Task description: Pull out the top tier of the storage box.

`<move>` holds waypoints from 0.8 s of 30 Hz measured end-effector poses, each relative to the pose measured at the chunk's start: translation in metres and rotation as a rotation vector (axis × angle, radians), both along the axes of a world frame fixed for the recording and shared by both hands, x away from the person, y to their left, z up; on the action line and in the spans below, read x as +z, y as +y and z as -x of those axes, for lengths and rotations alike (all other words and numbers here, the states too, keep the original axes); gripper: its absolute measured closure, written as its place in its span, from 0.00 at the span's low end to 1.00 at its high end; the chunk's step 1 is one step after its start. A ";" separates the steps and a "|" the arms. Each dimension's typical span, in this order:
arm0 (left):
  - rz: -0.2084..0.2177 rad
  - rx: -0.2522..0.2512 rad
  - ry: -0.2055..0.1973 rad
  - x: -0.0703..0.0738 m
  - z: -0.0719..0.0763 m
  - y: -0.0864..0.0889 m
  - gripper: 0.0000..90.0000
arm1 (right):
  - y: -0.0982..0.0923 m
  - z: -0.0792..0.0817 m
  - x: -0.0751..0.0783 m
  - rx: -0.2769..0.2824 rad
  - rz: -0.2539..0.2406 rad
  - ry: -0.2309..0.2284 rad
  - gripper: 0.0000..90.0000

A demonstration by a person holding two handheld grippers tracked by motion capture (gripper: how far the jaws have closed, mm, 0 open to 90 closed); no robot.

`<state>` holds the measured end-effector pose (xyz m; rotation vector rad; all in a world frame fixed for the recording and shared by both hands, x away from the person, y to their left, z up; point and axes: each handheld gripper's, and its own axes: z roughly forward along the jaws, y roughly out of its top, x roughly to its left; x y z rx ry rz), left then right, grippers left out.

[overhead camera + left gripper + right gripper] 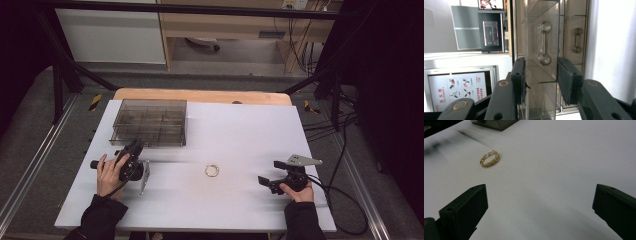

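A smoky clear drawer box [150,121] stands at the back left of the white table [240,130]. My left gripper [134,146] is rolled on its side at the box's front. In the left gripper view its jaws [541,72] straddle the upper drawer's front [541,82], and both pads lie against its edges. That drawer's clear bar handle [544,42] sits just past the pads. A small gold beaded ring [212,170] [489,159] lies mid-table. My right gripper [267,172] [540,195] rests to its right, open wide, with bare table between the jaws.
A second drawer [574,57] with its own handle [577,40] sits below the held one, next to the table surface. A wooden strip [200,95] runs along the table's far edge. Cables [345,200] trail off the right side. Dark frame bars [65,75] flank the table.
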<state>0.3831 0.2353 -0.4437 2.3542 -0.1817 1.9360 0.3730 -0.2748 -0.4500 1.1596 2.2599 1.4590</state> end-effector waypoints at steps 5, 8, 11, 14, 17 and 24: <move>0.002 -0.001 -0.001 0.000 0.004 0.000 0.67 | 0.000 0.000 0.000 0.000 -0.002 0.001 0.01; 0.003 0.000 -0.002 -0.001 0.005 0.000 0.67 | 0.000 0.000 0.000 0.000 -0.002 -0.002 0.01; 0.004 0.001 -0.002 -0.001 0.007 0.000 0.67 | 0.000 0.000 0.000 0.000 -0.002 -0.003 0.01; 0.004 0.002 -0.004 -0.002 0.009 0.000 0.67 | 0.000 0.000 0.000 0.000 -0.003 -0.003 0.01; 0.006 0.002 -0.003 -0.002 0.010 -0.001 0.67 | 0.000 0.000 0.000 0.000 -0.003 -0.003 0.01; 0.016 0.004 -0.004 -0.003 0.013 -0.002 0.67 | 0.000 0.000 0.000 -0.001 -0.002 -0.002 0.01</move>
